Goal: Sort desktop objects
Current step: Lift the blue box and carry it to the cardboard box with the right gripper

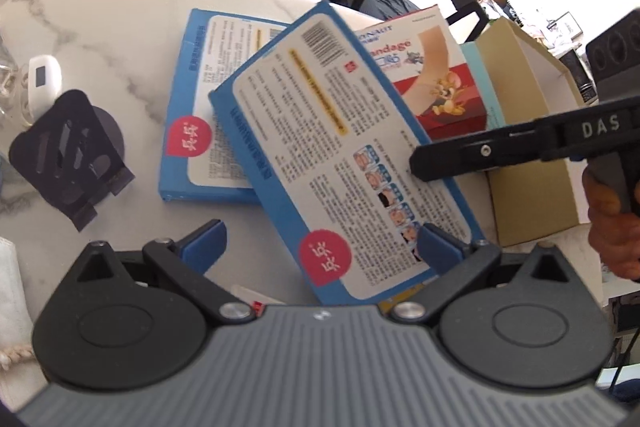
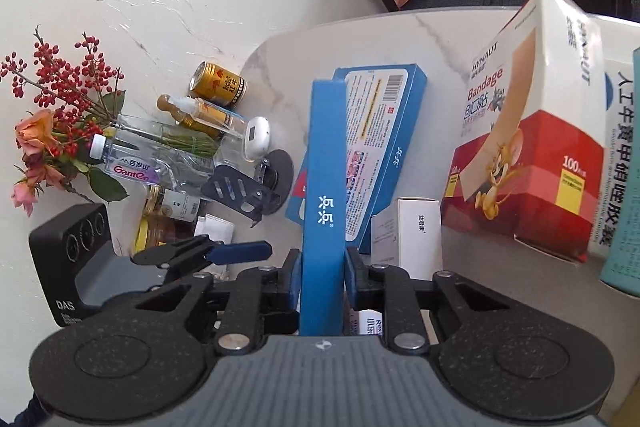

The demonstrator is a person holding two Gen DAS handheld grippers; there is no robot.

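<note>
Fingers of your right gripper (image 2: 322,277) were clamped across the blue box (image 2: 323,187), its long axis pointing away from you; your left gripper (image 1: 320,239) stood apart

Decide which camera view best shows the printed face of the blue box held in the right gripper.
The left wrist view: the held blue box shows its whole printed face, barcode and text. The right wrist view shows only its narrow blue edge, clamped in the right gripper.
</note>
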